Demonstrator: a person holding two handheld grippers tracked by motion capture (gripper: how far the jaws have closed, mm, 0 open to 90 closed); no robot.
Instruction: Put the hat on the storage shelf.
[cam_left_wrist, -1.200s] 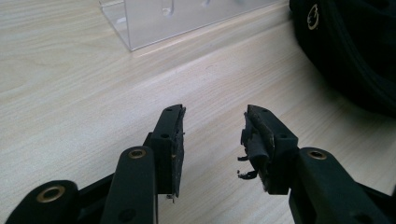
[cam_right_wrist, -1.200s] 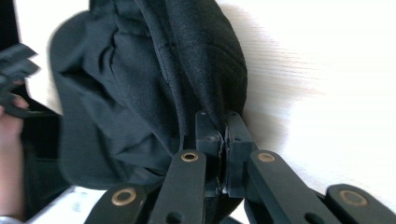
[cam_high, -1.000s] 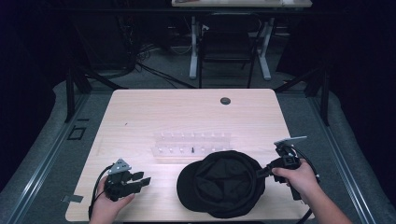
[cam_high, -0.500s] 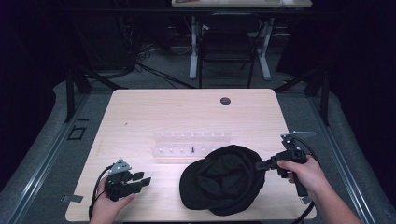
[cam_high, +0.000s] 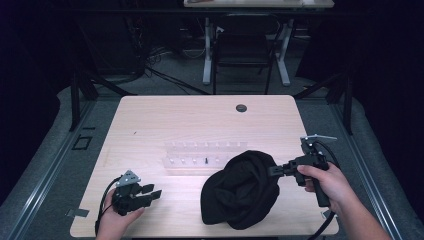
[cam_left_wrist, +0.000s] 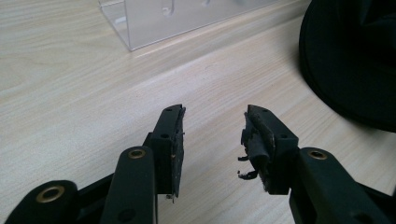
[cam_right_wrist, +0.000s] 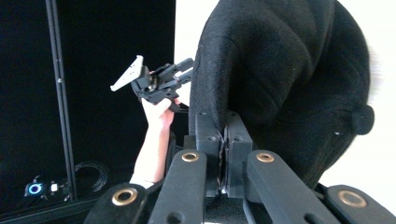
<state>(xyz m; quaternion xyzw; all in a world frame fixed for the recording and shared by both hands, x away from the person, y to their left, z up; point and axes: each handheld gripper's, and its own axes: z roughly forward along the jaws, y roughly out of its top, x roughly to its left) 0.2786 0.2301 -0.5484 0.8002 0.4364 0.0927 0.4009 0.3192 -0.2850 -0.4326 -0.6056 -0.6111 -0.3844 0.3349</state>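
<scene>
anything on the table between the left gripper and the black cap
Nothing: in the high view, only bare wood lies between the open left gripper and the black cap. The left gripper view shows the same bare stretch of table.

No text, label or number can be read anywhere.

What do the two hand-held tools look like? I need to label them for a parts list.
Both are black. The left tool carries a grey three-cornered plate on top and trails a black cable; its flat pads look worn and frayed. The right tool has a similar grey plate and black cable. Forearms are bare, no sleeves.
</scene>
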